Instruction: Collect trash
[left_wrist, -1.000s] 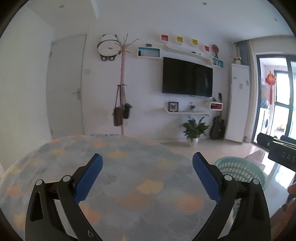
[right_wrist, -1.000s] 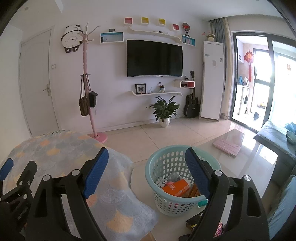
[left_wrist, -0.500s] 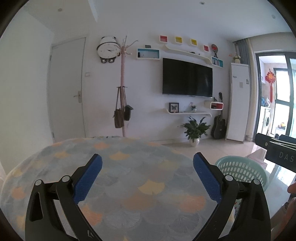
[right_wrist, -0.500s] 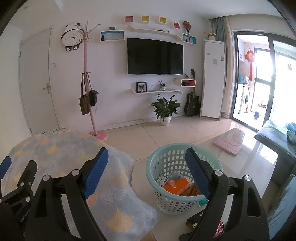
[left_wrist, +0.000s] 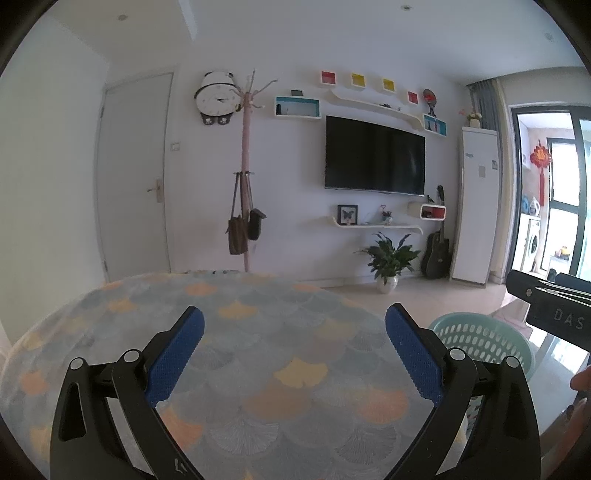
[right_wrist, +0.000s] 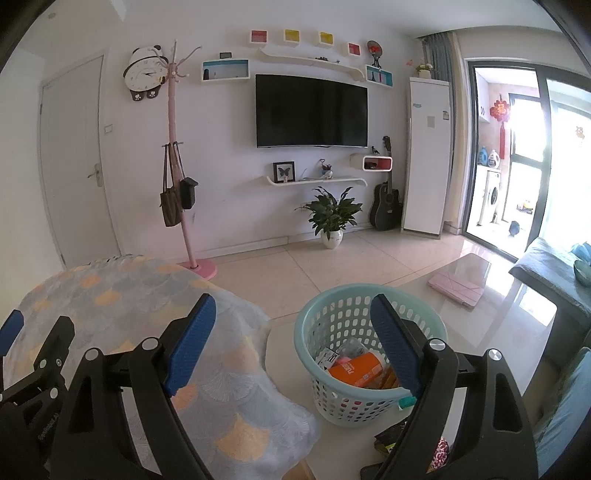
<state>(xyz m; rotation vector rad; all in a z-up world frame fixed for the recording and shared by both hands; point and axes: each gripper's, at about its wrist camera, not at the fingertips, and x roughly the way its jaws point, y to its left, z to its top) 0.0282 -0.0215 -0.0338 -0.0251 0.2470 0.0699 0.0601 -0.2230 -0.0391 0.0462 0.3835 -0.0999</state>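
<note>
A mint plastic basket stands on the floor right of the table; it also shows in the left wrist view. Inside lie an orange box and crumpled wrappers. My right gripper is open and empty, held above the table edge and the basket. My left gripper is open and empty above the round table with a fan-pattern cloth. More wrappers lie on the floor in front of the basket, partly hidden by my right gripper.
A pink coat stand with bags stands behind the table. A potted plant, a guitar and a tall white cabinet line the far wall. A glass coffee table with a pink folder stands right.
Both grippers have tilted slightly upward, so the room sits a little lower in view. Both stay open and empty.
</note>
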